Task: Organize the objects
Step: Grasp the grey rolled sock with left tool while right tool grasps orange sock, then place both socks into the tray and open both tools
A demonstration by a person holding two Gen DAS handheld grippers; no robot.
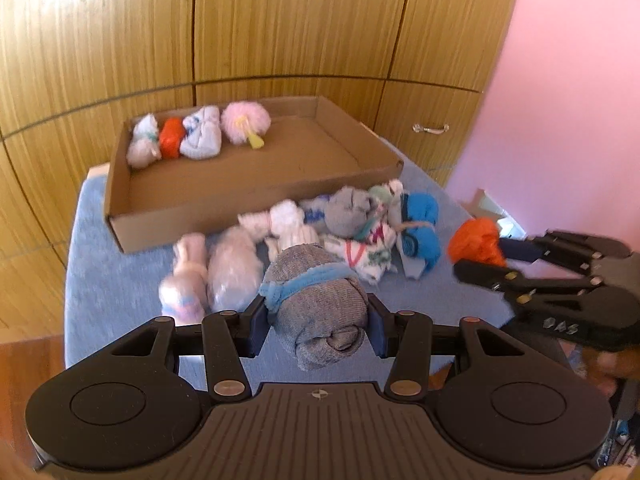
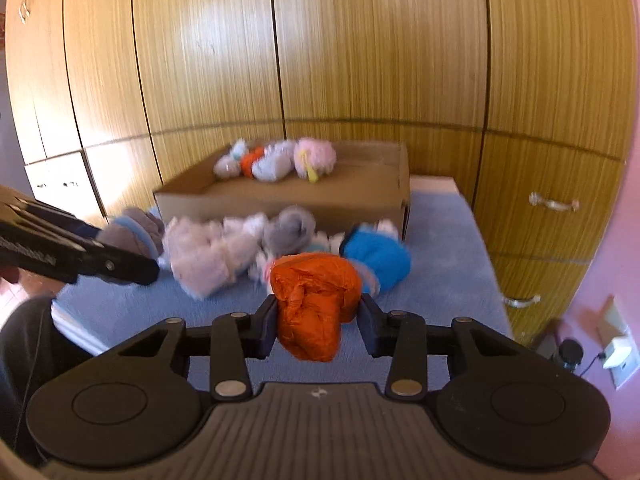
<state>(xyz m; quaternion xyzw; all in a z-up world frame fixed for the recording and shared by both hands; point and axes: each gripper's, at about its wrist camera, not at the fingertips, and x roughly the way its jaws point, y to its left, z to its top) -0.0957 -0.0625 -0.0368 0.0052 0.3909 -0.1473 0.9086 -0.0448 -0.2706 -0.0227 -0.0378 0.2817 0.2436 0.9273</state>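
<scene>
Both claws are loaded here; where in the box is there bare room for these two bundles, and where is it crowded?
The cardboard box is bare across its near half and right end, beyond the pink pompom bundle. Its far-left corner is crowded: four bundles in a row. Between box and claws, the loose sock pile fills the blue cloth; only the cloth's left strip is free.

Loose sock pile [image 2: 224, 252] blurred; patterns unreadable.

Black claw [image 1: 318, 326], navy pads [image 1: 258, 320], brass rivets — ribbed grey base
</scene>
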